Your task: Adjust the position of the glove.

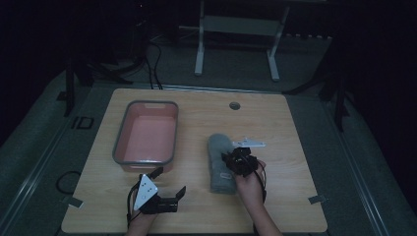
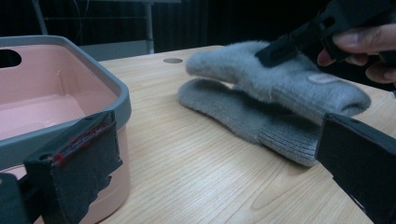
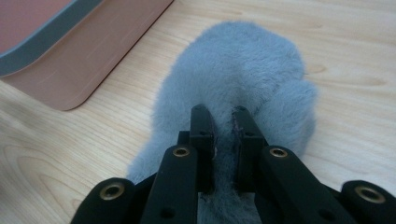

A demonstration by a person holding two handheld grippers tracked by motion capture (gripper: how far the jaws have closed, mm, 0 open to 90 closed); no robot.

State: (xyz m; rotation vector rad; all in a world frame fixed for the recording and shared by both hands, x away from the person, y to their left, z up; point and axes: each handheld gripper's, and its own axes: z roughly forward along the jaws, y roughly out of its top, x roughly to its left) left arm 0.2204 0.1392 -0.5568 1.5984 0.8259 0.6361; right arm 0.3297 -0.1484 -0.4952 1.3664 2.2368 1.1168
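My right gripper (image 3: 223, 123) is pinching the upper grey mitten (image 3: 243, 70), its length running toward the surface's far edge, right of the pink tub (image 1: 146, 132), while my left gripper (image 1: 169, 183) is idling released near the front edge.

Two fuzzy grey mittens (image 1: 220, 162) lay stacked on the wooden worktop (image 1: 290, 147), just right of the pink tub (image 1: 146, 135) with the grey rim. The top mitten (image 2: 280, 79) sat raised and askew over the lower one (image 2: 243, 116), ribbed cuffs toward the person, its fluffy pile pinched in the right gripper (image 3: 223, 140).
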